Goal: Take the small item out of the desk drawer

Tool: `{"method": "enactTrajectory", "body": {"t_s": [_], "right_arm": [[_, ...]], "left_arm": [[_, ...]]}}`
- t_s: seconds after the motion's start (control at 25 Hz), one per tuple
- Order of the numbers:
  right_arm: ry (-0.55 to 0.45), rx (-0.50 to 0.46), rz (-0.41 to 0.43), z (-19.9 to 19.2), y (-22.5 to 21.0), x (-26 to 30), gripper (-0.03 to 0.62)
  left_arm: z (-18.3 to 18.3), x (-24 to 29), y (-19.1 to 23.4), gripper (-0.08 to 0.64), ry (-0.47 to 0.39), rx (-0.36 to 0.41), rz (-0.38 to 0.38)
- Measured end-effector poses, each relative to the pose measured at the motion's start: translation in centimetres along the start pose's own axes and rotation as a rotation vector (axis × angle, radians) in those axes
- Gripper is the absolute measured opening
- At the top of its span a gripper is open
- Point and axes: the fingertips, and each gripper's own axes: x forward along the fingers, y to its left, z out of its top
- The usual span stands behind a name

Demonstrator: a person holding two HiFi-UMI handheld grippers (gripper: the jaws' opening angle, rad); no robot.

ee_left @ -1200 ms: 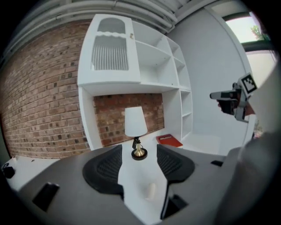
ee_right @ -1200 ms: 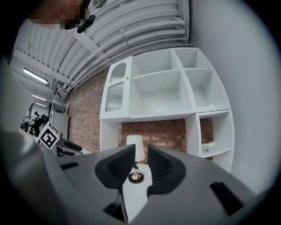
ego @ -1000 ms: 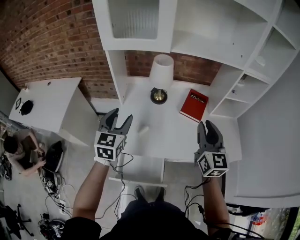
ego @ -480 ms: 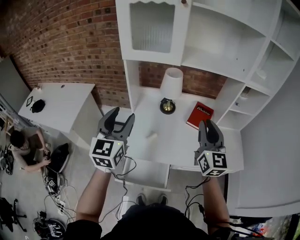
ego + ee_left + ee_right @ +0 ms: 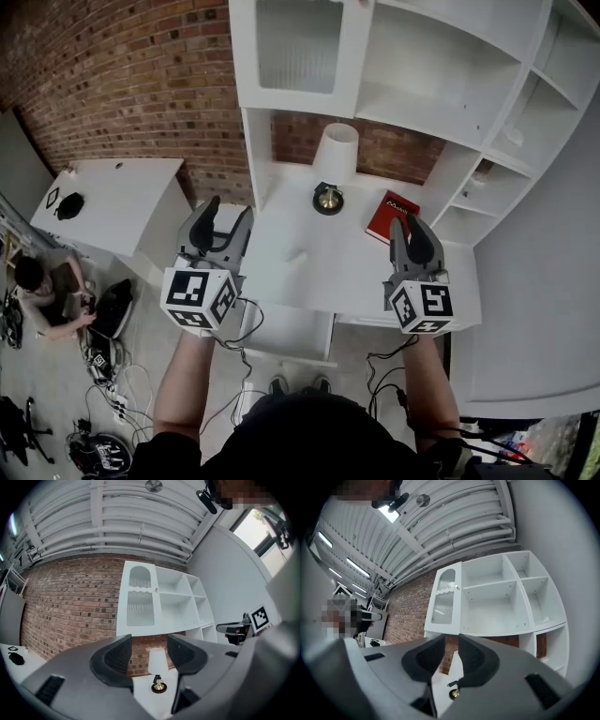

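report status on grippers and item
Left gripper open, empty. Right gripper just closing, narrow gap, empty. Small white item on desktop, drawer open. Lamp, book apart from it.

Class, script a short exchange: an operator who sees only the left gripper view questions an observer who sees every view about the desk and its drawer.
Operator: I see only the lamp on the desktop. Is the small item anywhere?
Observer: Yes. In the head view a small pale item lies on the desktop, in front of the lamp.
Operator: And the drawer?
Observer: The drawer stands pulled out under the desk's front edge.
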Motion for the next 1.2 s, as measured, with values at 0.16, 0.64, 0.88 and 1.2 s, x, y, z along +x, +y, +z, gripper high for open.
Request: {"method": "enactTrajectory", "body": {"t_s": [0.16, 0.64, 0.88, 1.2], "right_arm": [[0.006, -0.03, 0.013, -0.3, 0.2, 0.1, 0.074], [0.038, -0.028, 0.02, -2.0, -0.5, 0.4, 0.074], [0.043, -0.039, 0.027, -2.2, -0.2, 0.5, 0.074], [0.054, -0.047, 0.033, -2.5, 0.0, 1.2, 0.074]], "left_arm": [[-0.7, -0.4, 0.2, 0.235, 0.006, -0.011, 0.011], [-2.3, 0.3, -0.3, 0.235, 0.036, -0.035, 0.014], [-3.1, 0.6, -0.2, 0.235, 0.05, -0.041, 0.005], [-3.6, 1.1, 0.1, 0.235, 0.057, -0.05, 0.001]]}}
